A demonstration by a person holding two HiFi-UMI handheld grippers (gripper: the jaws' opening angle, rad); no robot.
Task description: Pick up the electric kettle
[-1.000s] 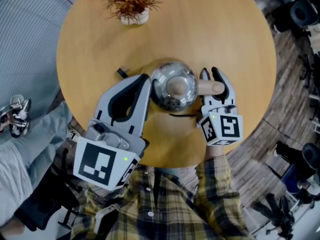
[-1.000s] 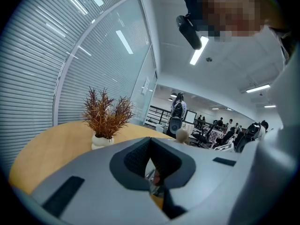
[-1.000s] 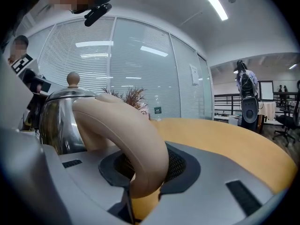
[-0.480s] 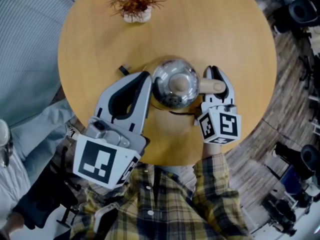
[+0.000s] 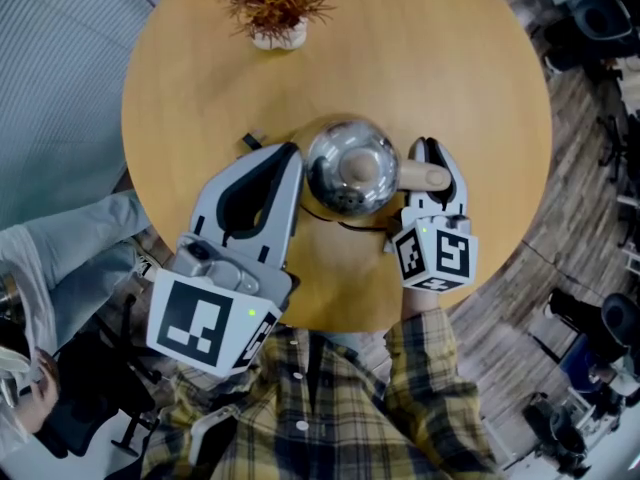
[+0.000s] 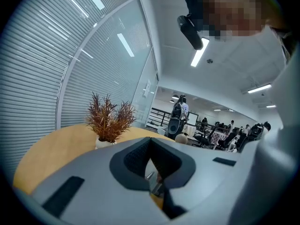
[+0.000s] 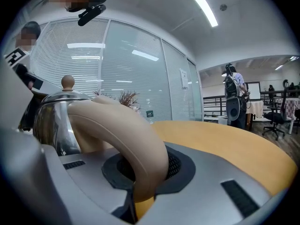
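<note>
Right claw (image 5: 424, 149) has just closed on the half-hidden handle (image 5: 421, 177) of the kettle (image 5: 345, 173); left claw (image 5: 288, 158) shut, empty.

A round wooden table (image 5: 450, 88) fills the middle, with 1 potted dry plant (image 5: 272, 3) at its far edge. To the left runs a glass wall (image 7: 136, 74) with white slatted blinds (image 6: 42, 78), and strip lights (image 7: 206, 6) glow on the white ceiling (image 7: 154, 8). On the right the floor (image 5: 580, 168) is grey planking with dark office chairs (image 5: 605, 18), and far off stand a railing (image 7: 212, 108) and 1 person (image 7: 233, 95).
</note>
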